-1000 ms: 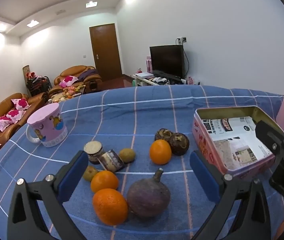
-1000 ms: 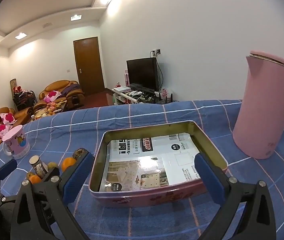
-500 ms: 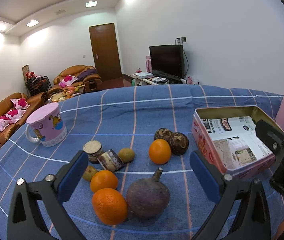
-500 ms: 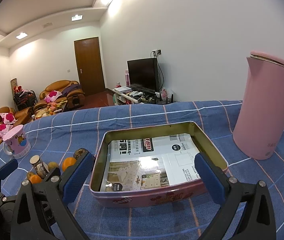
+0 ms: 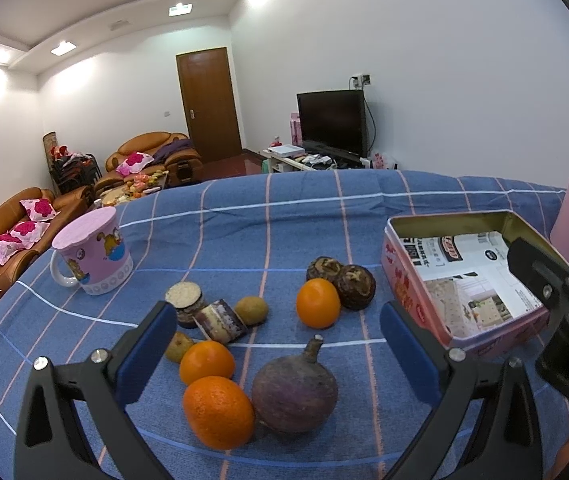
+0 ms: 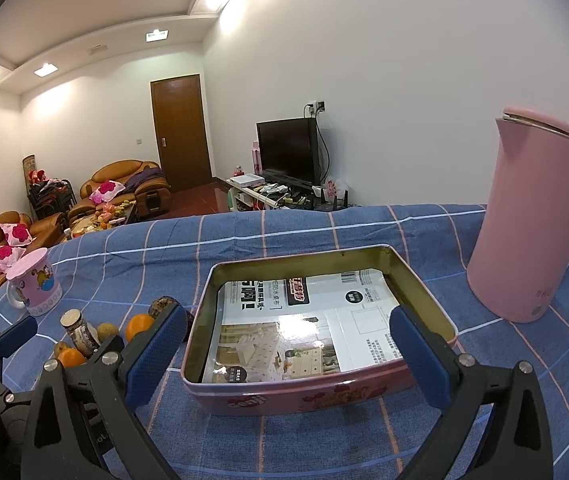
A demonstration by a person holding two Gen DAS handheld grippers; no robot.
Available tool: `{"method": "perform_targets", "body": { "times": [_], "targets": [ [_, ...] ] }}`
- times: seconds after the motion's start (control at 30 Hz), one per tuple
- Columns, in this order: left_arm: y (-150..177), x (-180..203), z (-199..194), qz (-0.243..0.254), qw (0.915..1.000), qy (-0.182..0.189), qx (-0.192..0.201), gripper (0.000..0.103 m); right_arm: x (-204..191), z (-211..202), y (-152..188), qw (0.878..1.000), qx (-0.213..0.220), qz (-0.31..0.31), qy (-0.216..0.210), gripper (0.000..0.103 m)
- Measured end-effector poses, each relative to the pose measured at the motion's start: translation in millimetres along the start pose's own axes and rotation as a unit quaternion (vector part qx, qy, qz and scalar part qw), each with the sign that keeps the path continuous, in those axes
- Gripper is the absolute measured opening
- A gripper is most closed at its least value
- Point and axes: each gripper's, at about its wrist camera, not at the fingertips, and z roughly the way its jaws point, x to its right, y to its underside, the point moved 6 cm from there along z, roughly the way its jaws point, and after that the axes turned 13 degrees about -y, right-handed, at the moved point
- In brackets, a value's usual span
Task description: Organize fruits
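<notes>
1. nothing looks sorted yet: the pink rectangular metal tin (image 6: 316, 394) holds only a printed paper liner (image 6: 304, 320), no fruit.
2. the fruit all lies on the blue checked tablecloth (image 5: 304, 216), left of the tin: three round oranges (image 5: 217, 411), a dull purple stemmed bulb (image 5: 295, 391), two dark brown wrinkled fruits (image 5: 342, 278) and small greenish-brown ones (image 5: 251, 310).
3. the left gripper (image 5: 276, 354) hangs wide open and empty above the nearest fruit; the right gripper (image 6: 286, 350) is equally wide, empty, above the tin's near wall.
4. against the earlier frames, nothing has shifted noticeably; both views have barely changed.
</notes>
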Motion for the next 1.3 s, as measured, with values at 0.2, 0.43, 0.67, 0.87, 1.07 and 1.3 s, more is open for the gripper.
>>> {"method": "perform_targets", "body": {
  "times": [0.2,0.43,0.67,0.87,1.07,1.3],
  "targets": [
    [1,0,0,0.0,1.0,0.001,0.0,0.103,0,0,0,1.0,0.0,0.0,0.0,0.102],
    [1,1,-1,0.001,1.0,0.001,0.001,0.103,-1,0,0,1.0,-0.001,-0.001,-0.001,0.102],
    [1,1,-2,0.0,1.0,0.002,0.0,0.103,-1,0,-1,1.0,-0.002,-0.003,-0.001,0.102],
    [1,1,-1,-0.001,1.0,0.002,-0.001,0.103,-2,0,-1,1.0,-0.002,-0.003,-0.004,0.102],
    [2,2,0,-0.001,0.9999,0.006,-0.009,0.103,-9,1,2,1.0,-0.003,-0.015,-0.012,0.102],
    [5,-5,6,0.013,0.9997,0.009,-0.018,0.103,-17,2,5,0.999,-0.008,-0.022,-0.026,0.101]
  ]
}}
